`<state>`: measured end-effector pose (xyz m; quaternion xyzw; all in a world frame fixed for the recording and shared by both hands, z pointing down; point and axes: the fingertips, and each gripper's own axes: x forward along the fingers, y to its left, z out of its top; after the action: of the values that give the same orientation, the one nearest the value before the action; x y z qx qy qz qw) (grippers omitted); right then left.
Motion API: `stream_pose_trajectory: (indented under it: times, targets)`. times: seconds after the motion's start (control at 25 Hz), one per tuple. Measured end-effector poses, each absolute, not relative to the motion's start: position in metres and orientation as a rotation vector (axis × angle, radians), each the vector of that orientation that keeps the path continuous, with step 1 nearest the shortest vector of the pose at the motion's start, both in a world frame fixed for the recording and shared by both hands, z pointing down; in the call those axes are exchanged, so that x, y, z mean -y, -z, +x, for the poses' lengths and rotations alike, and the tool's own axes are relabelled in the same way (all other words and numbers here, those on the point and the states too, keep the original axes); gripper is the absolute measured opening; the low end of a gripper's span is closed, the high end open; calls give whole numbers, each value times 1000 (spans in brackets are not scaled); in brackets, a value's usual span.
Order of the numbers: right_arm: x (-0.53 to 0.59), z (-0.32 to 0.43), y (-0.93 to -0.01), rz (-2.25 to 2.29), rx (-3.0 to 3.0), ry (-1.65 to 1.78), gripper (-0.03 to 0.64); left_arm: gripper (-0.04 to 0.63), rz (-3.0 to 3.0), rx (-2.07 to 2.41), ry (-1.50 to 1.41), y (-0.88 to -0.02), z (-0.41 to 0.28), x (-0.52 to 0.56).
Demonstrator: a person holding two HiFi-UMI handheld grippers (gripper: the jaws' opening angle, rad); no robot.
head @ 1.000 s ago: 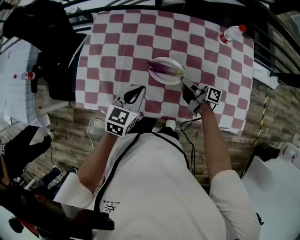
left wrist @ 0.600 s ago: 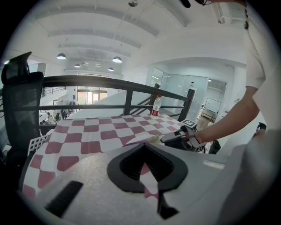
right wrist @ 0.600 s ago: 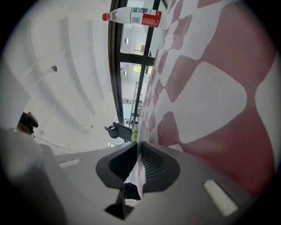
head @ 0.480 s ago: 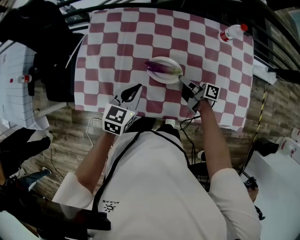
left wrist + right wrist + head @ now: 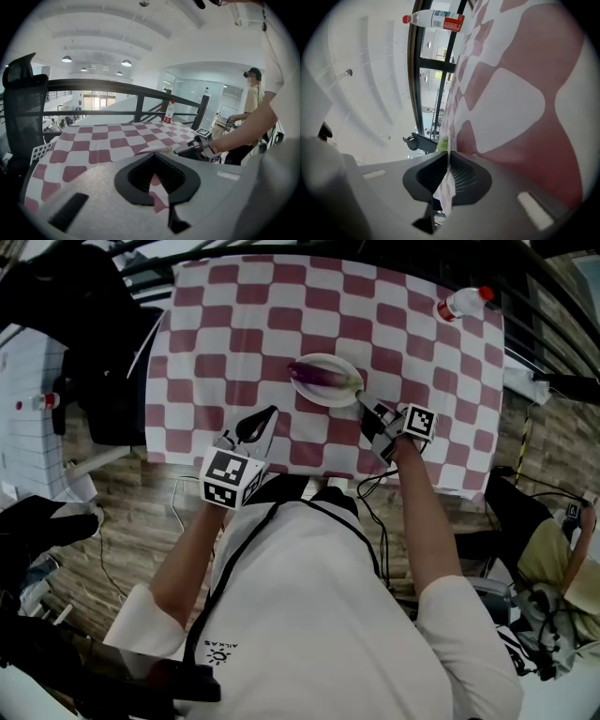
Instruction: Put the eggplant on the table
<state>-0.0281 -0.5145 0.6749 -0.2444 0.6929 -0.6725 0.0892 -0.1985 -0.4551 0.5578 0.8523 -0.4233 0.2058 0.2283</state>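
A purple eggplant [image 5: 322,377] with a green stem lies on a white plate [image 5: 330,399] in the middle of the checked tablecloth [image 5: 281,324]. My right gripper [image 5: 364,405] is at the plate's near right rim. In the right gripper view the thin white rim [image 5: 448,183] runs between the closing jaws, with the green stem [image 5: 442,143] just beyond the tips. My left gripper [image 5: 265,416] hovers over the cloth's near edge, left of the plate, shut and holding nothing. From the left gripper view I see the right gripper [image 5: 196,148] at the plate.
A plastic bottle [image 5: 463,305] with a red cap lies at the table's far right corner. A black office chair [image 5: 98,371] stands at the left edge and a dark railing [image 5: 117,85] runs behind. A seated person [image 5: 553,559] is at the lower right.
The right gripper has dipped slightly at the plate's rim. The left gripper has drifted a little to the left. A seated person has come into view at the lower right.
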Motion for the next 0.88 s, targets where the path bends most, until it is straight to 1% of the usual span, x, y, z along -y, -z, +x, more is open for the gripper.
stream_pose_trajectory:
  times: [0.88]
  targets:
    - [511,-21,-701,-1112,-2053,2110,35,5,2343,1156,-486,-555,-189,453]
